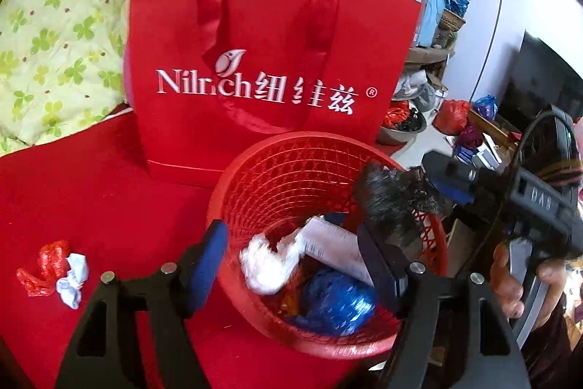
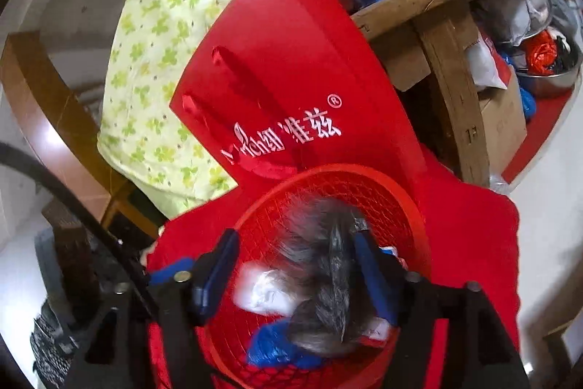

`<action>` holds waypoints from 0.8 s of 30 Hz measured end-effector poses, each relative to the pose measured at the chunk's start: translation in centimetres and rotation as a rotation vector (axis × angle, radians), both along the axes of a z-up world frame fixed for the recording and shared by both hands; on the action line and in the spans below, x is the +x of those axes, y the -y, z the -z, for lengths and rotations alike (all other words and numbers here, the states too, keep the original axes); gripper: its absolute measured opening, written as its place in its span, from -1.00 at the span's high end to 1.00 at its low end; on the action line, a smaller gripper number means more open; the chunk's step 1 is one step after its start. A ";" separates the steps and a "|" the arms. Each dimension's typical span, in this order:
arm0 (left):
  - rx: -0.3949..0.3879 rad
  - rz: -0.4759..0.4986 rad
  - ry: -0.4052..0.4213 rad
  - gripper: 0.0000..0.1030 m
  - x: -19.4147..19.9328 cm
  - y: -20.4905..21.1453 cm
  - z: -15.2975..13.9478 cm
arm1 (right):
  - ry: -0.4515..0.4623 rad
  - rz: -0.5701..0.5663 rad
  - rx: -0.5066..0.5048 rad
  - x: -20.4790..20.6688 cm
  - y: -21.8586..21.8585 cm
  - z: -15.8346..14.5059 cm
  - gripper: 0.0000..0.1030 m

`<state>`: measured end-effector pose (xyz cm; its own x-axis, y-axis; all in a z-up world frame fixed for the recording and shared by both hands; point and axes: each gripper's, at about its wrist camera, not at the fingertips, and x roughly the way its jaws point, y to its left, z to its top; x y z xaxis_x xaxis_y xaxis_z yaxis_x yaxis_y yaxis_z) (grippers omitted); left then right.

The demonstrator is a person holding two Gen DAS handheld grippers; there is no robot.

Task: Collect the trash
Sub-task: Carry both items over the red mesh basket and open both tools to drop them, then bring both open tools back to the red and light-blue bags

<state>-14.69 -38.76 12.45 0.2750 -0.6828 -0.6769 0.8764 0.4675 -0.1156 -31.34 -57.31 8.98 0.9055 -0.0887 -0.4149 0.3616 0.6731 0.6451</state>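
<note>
A red mesh waste basket (image 1: 291, 170) stands on a red cloth (image 1: 91, 206). It holds white tissue (image 1: 266, 265), a white paper tube (image 1: 335, 246) and a blue plastic bag (image 1: 339, 308). My left gripper (image 1: 295, 265) is open and empty, just above the basket's near rim. My right gripper (image 2: 295, 276) is open over the basket (image 2: 364, 192); a dark grey crumpled bag (image 2: 324, 283), blurred, hangs between its fingers, and it also shows in the left wrist view (image 1: 393, 199). A red and white crumpled wad (image 1: 54, 272) lies on the cloth at the left.
A red paper gift bag (image 1: 262, 61) stands right behind the basket. A green clover-print quilt (image 1: 58, 24) lies at the back left. A wooden table (image 2: 448, 90) with boxes and a metal bowl (image 2: 554, 75) stands at the right.
</note>
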 end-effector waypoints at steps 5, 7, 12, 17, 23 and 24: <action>-0.016 -0.047 0.049 -0.55 -0.2 -4.1 -0.3 | 0.092 0.001 -0.095 -0.4 -2.5 -2.6 -0.36; -0.028 -0.090 0.050 -0.62 0.3 -6.9 -0.1 | 0.122 -0.021 -0.156 -0.2 -4.6 -4.2 -0.36; 0.009 -0.265 0.100 -0.63 3.2 -15.2 1.3 | 0.174 -0.156 -0.248 2.7 -10.9 -7.5 -0.36; 0.066 -0.484 0.135 -0.64 8.1 -23.5 3.3 | 0.123 -0.318 -0.245 9.4 -17.4 -7.5 -0.36; 0.124 -0.627 0.130 -0.65 14.6 -29.5 5.8 | -0.136 -0.463 -0.146 21.6 -22.0 -1.9 -0.36; 0.128 -0.630 0.130 -0.65 15.7 -29.7 6.1 | -0.196 -0.477 -0.108 24.2 -22.4 -0.1 -0.34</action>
